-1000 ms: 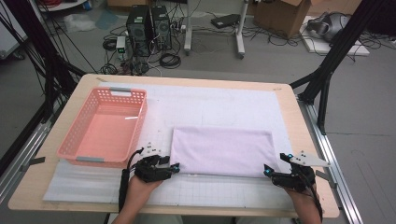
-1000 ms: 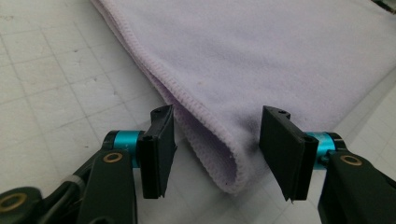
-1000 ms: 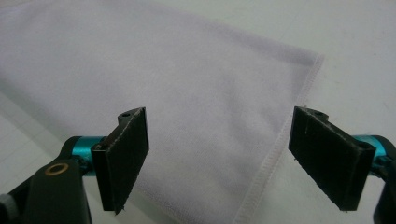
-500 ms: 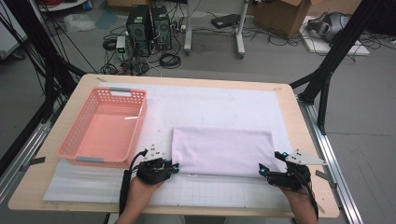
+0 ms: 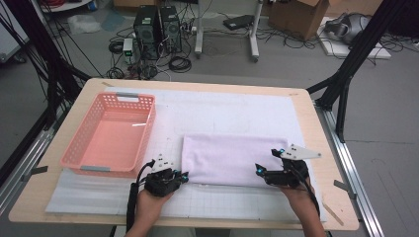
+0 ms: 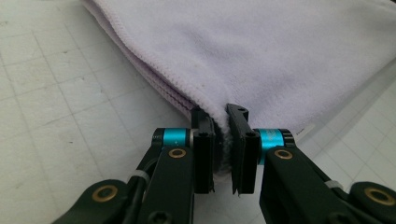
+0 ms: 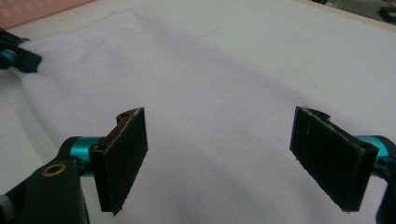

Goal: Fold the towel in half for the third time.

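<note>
A folded lavender towel (image 5: 232, 158) lies flat on the white grid mat (image 5: 99, 195). My left gripper (image 5: 184, 176) is at the towel's near left corner. In the left gripper view its jaws have just been closing, and the left gripper (image 6: 221, 126) now pinches the layered corner of the towel (image 6: 261, 51) between its pads. My right gripper (image 5: 264, 163) hovers over the towel's near right part, pointing left. In the right gripper view the right gripper (image 7: 219, 149) stands wide open above the towel (image 7: 196, 84), gripping nothing. The left gripper (image 7: 14, 56) shows far off at the upper left.
An empty pink plastic basket (image 5: 79, 138) stands on the mat's left side, just beyond my left hand. The wooden table edge (image 5: 341, 207) runs close to my right hand. Black frame legs and cables stand on the floor beyond the table.
The right gripper has moved left from the towel's right edge to over the cloth. The left gripper stayed at the corner and its jaws closed on it.
</note>
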